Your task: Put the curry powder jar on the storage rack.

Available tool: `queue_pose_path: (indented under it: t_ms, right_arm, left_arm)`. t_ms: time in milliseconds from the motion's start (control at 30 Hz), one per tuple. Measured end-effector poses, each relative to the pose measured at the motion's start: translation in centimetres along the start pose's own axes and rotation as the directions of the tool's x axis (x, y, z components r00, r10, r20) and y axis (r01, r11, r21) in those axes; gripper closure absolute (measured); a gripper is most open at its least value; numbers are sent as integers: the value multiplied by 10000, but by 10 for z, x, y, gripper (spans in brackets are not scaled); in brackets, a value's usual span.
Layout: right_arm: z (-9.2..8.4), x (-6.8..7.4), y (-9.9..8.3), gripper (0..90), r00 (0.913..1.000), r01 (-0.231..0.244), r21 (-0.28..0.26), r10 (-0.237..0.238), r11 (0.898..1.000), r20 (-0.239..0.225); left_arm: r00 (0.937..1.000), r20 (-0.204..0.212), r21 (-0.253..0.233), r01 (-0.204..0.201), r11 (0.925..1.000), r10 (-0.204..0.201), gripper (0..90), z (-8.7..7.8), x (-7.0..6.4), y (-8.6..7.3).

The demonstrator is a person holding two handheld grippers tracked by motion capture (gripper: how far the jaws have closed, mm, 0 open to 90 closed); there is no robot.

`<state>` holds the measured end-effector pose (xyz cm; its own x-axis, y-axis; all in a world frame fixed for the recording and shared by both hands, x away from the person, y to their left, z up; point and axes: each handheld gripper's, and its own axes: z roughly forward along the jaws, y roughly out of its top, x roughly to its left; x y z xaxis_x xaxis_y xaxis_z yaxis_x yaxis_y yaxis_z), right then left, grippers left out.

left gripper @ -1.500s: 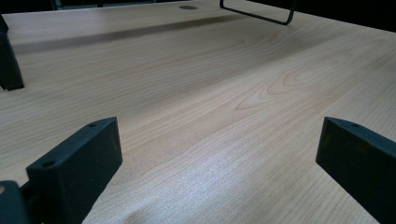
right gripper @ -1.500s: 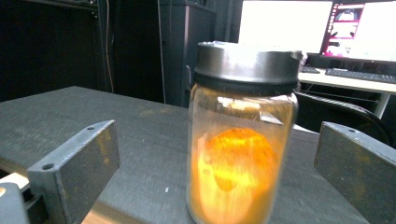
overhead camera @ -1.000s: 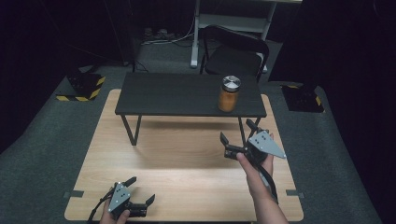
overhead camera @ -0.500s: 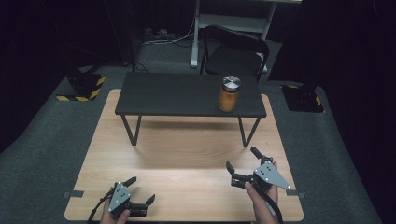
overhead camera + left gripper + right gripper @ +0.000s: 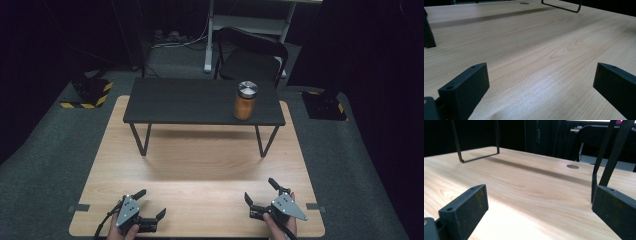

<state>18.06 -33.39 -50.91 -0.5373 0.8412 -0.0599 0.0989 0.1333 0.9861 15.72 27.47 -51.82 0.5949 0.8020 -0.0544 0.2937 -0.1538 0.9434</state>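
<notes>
Resting low at the worktop's (image 5: pixel 200 170) near edge, right gripper (image 5: pixel 263 195) has dropped back from mid-worktop; fingers wide, empty. Left gripper (image 5: pixel 150 205) unmoved, fingers wide, empty. Jar (image 5: pixel 245 100) sits on black stand (image 5: pixel 190 100), far beyond both; nothing lies between the fingers.

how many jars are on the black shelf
1. The jar, orange with a silver lid, stands upright at the right end of the black shelf, near its front edge. Nothing seems hidden.

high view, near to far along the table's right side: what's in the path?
right gripper → bare wooden tabletop → small black table → orange jar with silver lid standing on it → black chair behind.
</notes>
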Motion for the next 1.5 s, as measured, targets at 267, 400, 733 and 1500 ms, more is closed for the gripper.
queue_pose_path:
  t_ms: [267,400,733,1500]
  right_arm:
    - [2,1,-12,0,10000,-10,618,7,9981,51]
    - [2,4,-16,0,9997,5,699,-23,9976,259]
    - [2,4,-19,0,9994,-115,664,93,9977,326]
    - [2,4,-19,0,9998,118,795,-131,9968,153]
  left_arm:
    - [10000,27,18,58,10000,-58,5,0,1,0]
    - [10000,42,21,72,10000,-72,5,0,1,0]
    - [9999,100,60,24,10000,-25,5,1,2,1]
    - [10000,43,58,-13,10000,13,5,1,0,1]
